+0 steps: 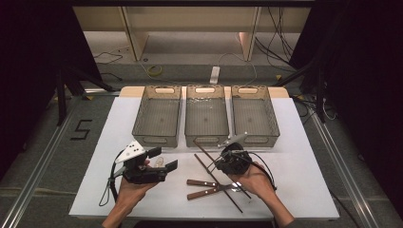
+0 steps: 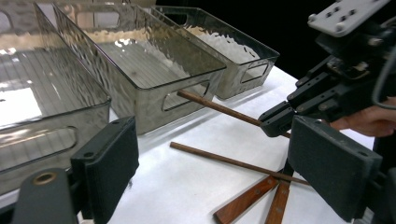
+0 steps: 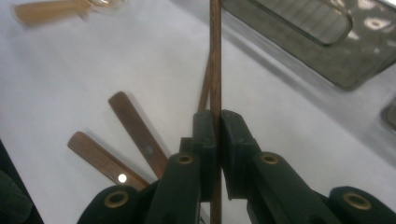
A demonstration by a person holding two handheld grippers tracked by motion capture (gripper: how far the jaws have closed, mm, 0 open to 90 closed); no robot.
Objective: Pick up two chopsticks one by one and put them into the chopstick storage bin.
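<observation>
Three clear bins (image 1: 206, 116) stand in a row at the far side of a white surface (image 1: 294, 156). The right tool (image 3: 216, 140) is clamped on a thin brown stick (image 3: 215, 56), raised near the middle bin. A second stick (image 2: 229, 161) and two wooden handles (image 1: 202, 187) lie below it. The left tool (image 2: 210, 168) hangs wide open, empty, at near left

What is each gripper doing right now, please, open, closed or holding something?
Left gripper: open, jaws wide apart, holding nothing.
Right gripper: closed on a wooden chopstick.
</observation>
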